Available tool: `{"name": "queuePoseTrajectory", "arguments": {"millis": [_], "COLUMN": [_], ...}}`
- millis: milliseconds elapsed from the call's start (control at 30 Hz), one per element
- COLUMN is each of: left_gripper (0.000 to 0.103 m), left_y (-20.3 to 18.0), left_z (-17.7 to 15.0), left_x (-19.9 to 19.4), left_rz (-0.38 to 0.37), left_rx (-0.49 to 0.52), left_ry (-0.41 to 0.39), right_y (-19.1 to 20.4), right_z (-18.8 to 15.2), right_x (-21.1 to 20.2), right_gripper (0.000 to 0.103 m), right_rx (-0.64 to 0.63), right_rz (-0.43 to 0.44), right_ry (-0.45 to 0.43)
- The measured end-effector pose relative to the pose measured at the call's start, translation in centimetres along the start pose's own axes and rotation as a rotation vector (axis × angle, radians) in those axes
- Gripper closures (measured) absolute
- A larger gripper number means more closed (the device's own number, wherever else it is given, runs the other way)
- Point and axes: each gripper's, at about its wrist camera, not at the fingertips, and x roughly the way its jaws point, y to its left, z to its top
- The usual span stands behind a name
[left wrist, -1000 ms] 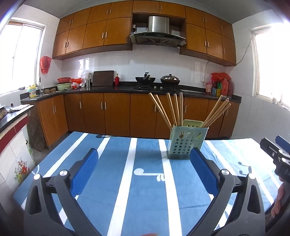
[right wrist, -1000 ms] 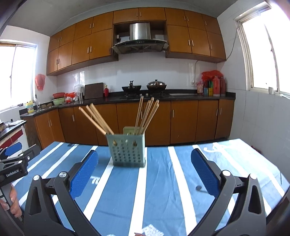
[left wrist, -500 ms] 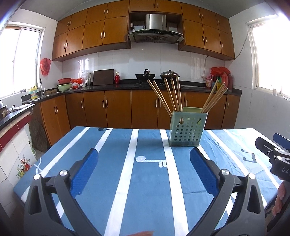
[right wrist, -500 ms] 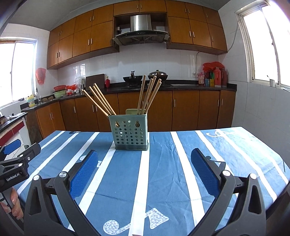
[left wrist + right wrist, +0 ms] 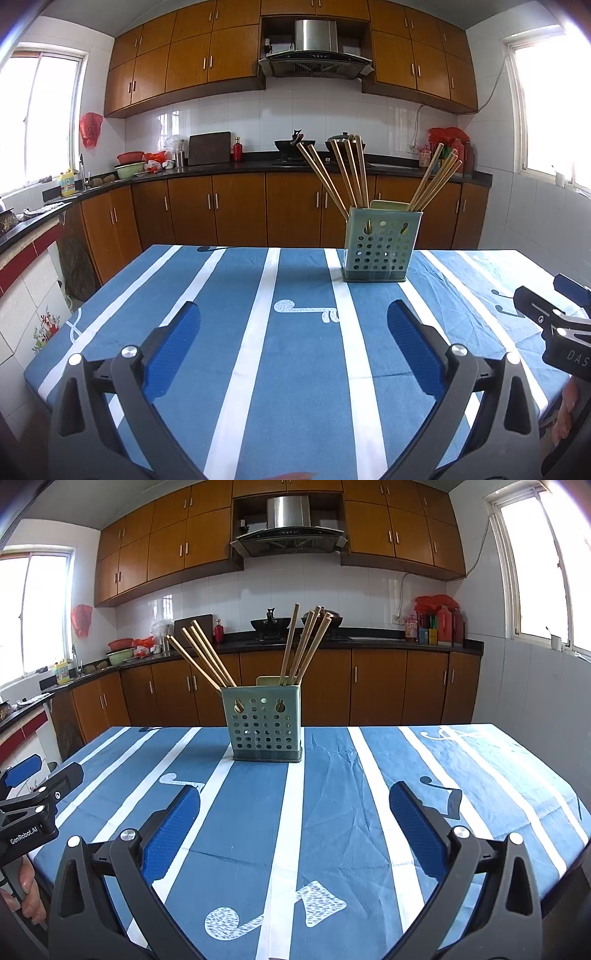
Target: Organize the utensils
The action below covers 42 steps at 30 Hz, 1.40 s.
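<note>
A kitchen with brown wooden cabinets, white tiles and a steel range hood point(image 5: 316, 35) stands behind a worktop point(image 5: 258, 369) covered by a blue cloth with white stripes.

On that cloth stands the utensil holder point(image 5: 379, 243), a pale green plastic box, upright, its front wall full of round holes with two keyhole slots near the rim. From the left wrist view it sits at about one o'clock, far from the fingers; from the right wrist view it is near twelve o'clock point(image 5: 263, 725). Wooden chopsticks point(image 5: 347, 173) lean out of it in two bunches: one fans toward eleven o'clock, the other tilts toward one o'clock. A flat pale tab rises behind the rim between the bunches.

The left gripper point(image 5: 293, 345) hangs above the cloth with its blue-padded fingers point(image 5: 173, 347) spread wide, pinching nothing. The right gripper point(image 5: 295, 827) is the same, fingers point(image 5: 417, 825) spread apart over bare cloth. Each gripper shows at the edge of the other's view, with a bit of the person's hand point(image 5: 27, 890) below it.

Compared with a second ago, both cameras have dropped and levelled out: more of the cloth lies ahead, and the holder looks farther up the worktop. The holder and chopsticks have not shifted.
</note>
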Motion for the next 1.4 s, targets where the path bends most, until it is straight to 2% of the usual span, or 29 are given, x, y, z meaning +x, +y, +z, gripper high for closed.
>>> {"name": "queuePoseTrajectory", "arguments": {"millis": [1400], "left_gripper": [0.004], "left_y": [-0.35], "left_z": [-0.19], "left_x": [-0.16], "left_rz": [-0.005], "left_rx": [-0.002], "left_ry": [0.004], "right_y": [-0.43], "right_z": [0.03], "right_x": [-0.15], "right_gripper": [0.002], "right_rx": [0.020], "right_rz": [0.003], "right_ry": [0.007]}}
